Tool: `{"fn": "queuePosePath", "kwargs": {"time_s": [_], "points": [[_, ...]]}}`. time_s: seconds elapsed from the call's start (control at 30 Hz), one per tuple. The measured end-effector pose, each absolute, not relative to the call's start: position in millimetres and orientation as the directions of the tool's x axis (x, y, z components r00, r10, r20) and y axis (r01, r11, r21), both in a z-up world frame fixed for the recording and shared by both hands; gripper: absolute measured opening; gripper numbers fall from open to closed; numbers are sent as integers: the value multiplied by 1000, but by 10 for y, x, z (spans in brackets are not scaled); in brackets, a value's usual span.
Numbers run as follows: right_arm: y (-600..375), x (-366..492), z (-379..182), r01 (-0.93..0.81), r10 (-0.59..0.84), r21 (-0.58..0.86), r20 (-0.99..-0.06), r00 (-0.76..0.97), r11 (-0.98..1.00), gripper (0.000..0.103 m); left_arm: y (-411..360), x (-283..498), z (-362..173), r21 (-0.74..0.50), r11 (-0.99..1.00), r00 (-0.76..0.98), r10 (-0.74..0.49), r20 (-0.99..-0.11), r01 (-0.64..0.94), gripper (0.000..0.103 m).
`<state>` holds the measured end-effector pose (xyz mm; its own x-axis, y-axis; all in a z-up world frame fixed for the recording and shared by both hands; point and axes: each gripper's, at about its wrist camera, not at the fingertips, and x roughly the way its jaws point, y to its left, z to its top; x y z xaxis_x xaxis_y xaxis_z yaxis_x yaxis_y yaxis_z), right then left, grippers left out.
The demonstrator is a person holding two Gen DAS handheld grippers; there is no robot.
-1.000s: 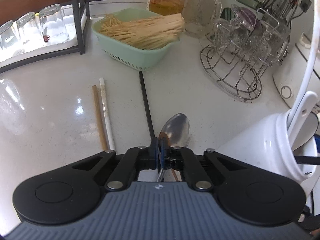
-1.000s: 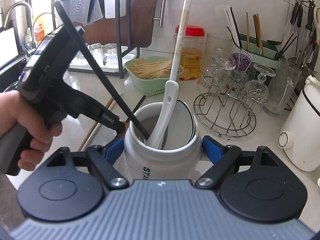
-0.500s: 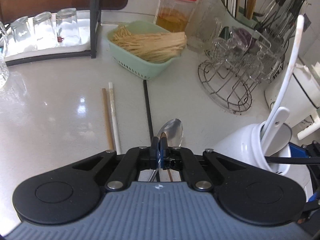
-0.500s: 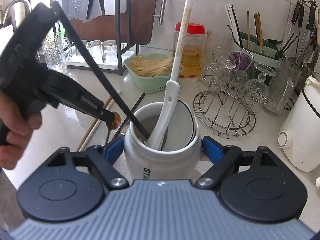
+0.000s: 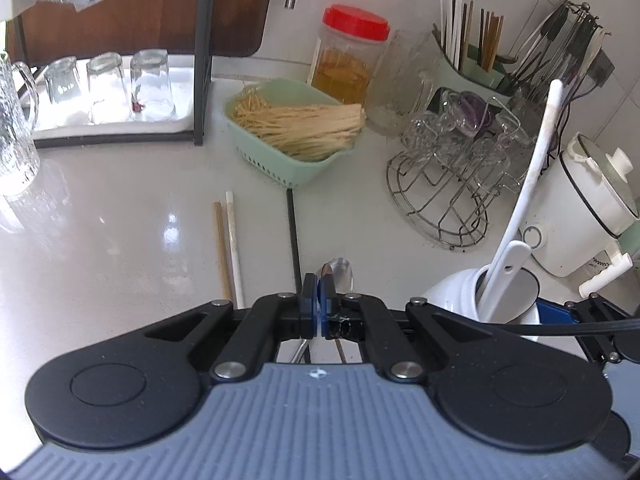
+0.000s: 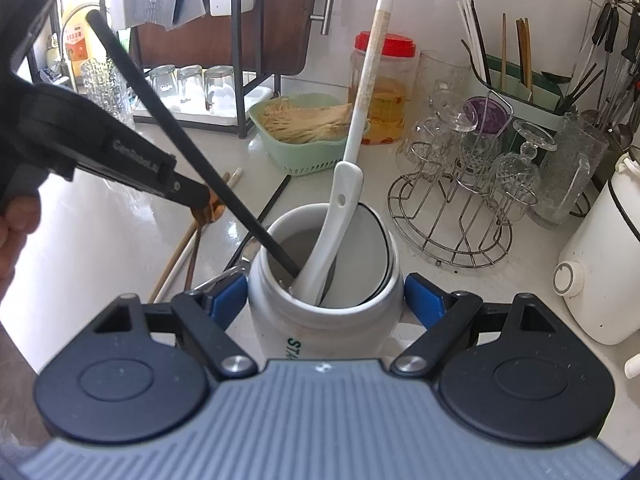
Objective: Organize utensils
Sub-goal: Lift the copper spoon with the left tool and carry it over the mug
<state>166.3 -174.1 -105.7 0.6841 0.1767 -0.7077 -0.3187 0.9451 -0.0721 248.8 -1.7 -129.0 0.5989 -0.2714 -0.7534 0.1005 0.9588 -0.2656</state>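
While clamped in the left tongs (image 5: pixel 319 288): metal spoon (image 5: pixel 340 274), carried upward compared with a second ago, bowl poking out just past the tips, handle trailing back beneath them.
Just changed: left tongs higher above the table (image 5: pixel 120 220) than before and nearer the jar; more of the back wall and racks in the left wrist view; less of the spoon's bowl showing.
Unchanged: right tongs (image 6: pixel 326 298) in the same place, same width, same hold.
Meaning for the task: pick-up judged done; spoon apparently clear of the table and on its way to the jar, drop-in not yet made.
Left tongs, state: pressed fully together on the spoon, no gap between the blue pads.
Right tongs, state: closed around the white jar (image 6: pixel 280 320), one blue pad against each side, holding it upright.
Spoon relative to the right tongs: up and to the left of the jar's mouth in the right wrist view, near it but not over it.
Already in the jar: white ladle (image 6: pixel 344 200) and black chopstick (image 6: pixel 192 152), both leaning on the rim.
Left on the table: wooden chopstick (image 5: pixel 222 248) and white chopstick (image 5: pixel 234 248) side by side, black one (image 5: pixel 294 240) just beside them.
Next move, as a judgement: across and over the mouth, handle end tipped downward, clear of the leaning black chopstick.
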Motion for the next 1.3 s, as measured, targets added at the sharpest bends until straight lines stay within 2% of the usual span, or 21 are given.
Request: {"fn": "queuePosePath", "kwargs": {"time_s": [0.47, 1.3], "points": [[-1741, 1653, -1059, -314, 175, -70, -707, 685, 947, 88, 19, 2432, -940, -248, 963, 680, -255, -688, 110, 1], [-1737, 1627, -1058, -320, 179, -75, -699, 692, 944, 88, -149, 2385, -76, -252, 942, 788, -327, -522, 223, 1]]}}
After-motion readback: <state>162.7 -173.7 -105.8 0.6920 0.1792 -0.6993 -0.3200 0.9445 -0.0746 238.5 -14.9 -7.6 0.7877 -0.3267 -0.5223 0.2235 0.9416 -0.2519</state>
